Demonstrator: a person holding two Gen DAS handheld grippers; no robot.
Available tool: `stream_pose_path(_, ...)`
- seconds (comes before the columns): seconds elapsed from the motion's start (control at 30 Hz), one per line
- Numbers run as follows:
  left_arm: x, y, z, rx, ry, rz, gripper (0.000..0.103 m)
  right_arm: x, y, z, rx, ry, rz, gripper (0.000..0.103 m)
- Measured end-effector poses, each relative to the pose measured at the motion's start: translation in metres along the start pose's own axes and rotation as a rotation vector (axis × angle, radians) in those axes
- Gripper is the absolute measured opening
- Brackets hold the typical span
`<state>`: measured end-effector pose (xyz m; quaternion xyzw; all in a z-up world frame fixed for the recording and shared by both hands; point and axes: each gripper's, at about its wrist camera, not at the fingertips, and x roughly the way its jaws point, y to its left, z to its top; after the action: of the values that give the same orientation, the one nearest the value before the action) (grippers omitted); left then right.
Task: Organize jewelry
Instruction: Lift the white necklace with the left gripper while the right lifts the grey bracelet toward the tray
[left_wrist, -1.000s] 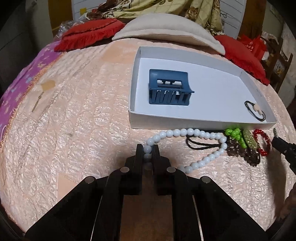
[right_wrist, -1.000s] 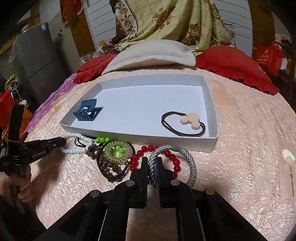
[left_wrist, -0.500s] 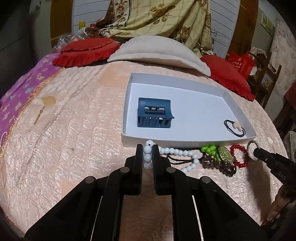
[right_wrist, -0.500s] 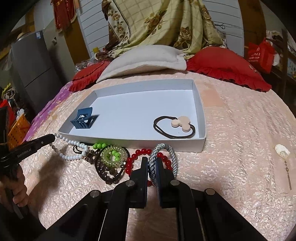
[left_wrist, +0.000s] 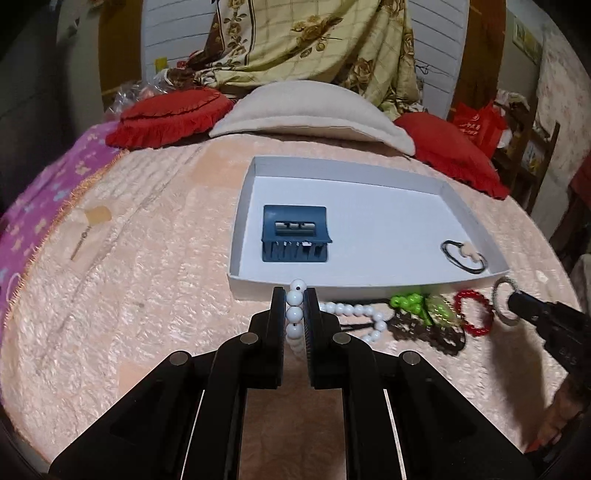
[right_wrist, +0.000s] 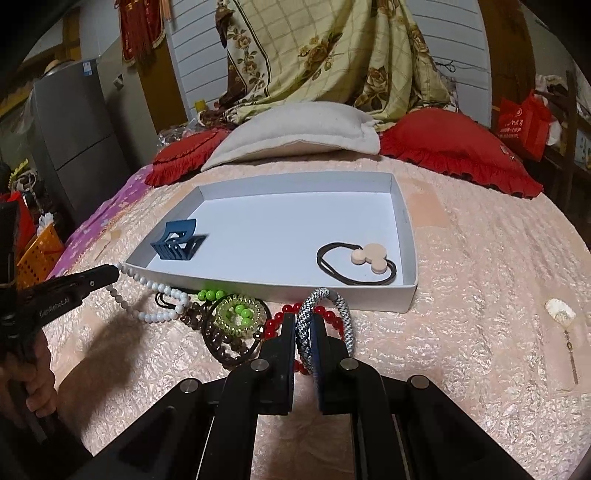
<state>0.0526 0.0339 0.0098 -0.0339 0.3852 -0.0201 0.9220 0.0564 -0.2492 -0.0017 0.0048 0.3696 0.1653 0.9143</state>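
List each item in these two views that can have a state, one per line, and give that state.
Left hand-held gripper: shut on the white bead necklace.
Right hand-held gripper: shut on the woven bracelet.
White tray: open-topped, on the bedspread.
Blue hair claw: inside the tray.
Black hair tie: inside the tray.
Red bead bracelet: outside the tray.
Green coil tie: outside the tray.
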Motion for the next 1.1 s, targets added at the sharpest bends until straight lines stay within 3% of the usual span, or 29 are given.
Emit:
stream_pose_path(0.47, 0.011, -0.013, 0.002, 0.021, 0.027, 0.017, 0.008, -0.001, 0.005, 0.006, -0.008, -0.033, 0.014, 0.007)
stream_pose_path(1.1, 0.007, 0.007, 0.002, -0.021, 0.022, 0.027, 0.008, -0.001, 0.015, 0.008, -0.030, -0.031, 0.031, 0.007)
